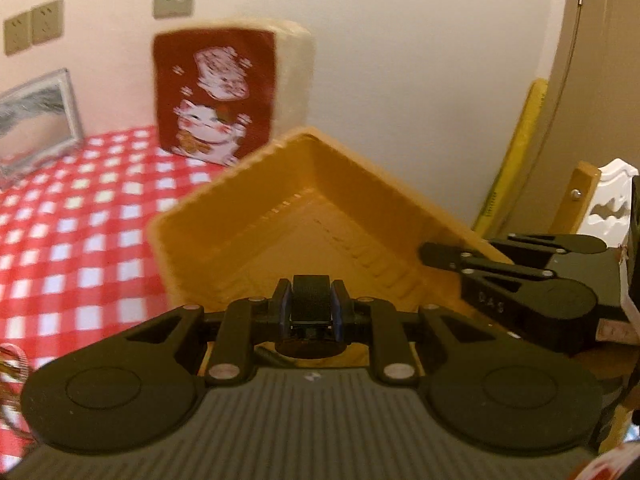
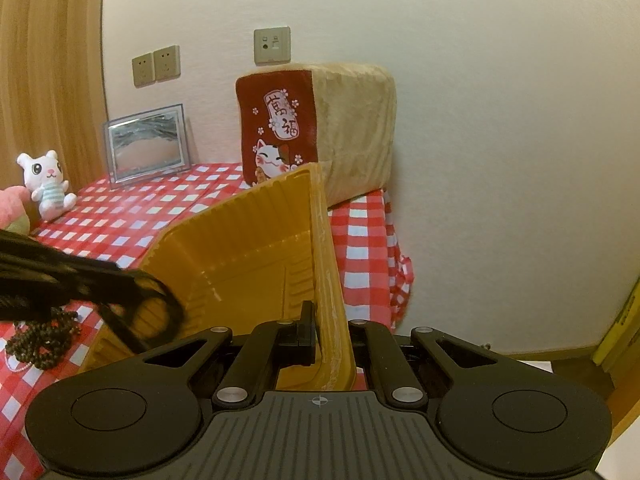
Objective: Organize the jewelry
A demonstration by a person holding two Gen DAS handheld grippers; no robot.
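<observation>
An empty orange plastic tray (image 1: 280, 216) hangs tilted above the red-checked table. My left gripper (image 1: 311, 312) is shut on a black strap, a watch band by its look (image 1: 311, 300), over the tray's near corner. My right gripper (image 2: 320, 332) is shut on the tray's right rim (image 2: 326, 280) and holds the tray up; it shows in the left wrist view (image 1: 520, 280) at the tray's right edge. A dark bead bracelet (image 2: 40, 340) lies on the cloth left of the tray. The left gripper appears blurred in the right wrist view (image 2: 80, 284).
A bread-shaped pillow with a lucky cat (image 2: 320, 132) stands against the wall behind the tray. A silver picture frame (image 2: 146, 144) and a white plush toy (image 2: 46, 184) sit at the back left. The table edge (image 2: 396, 248) drops off at right.
</observation>
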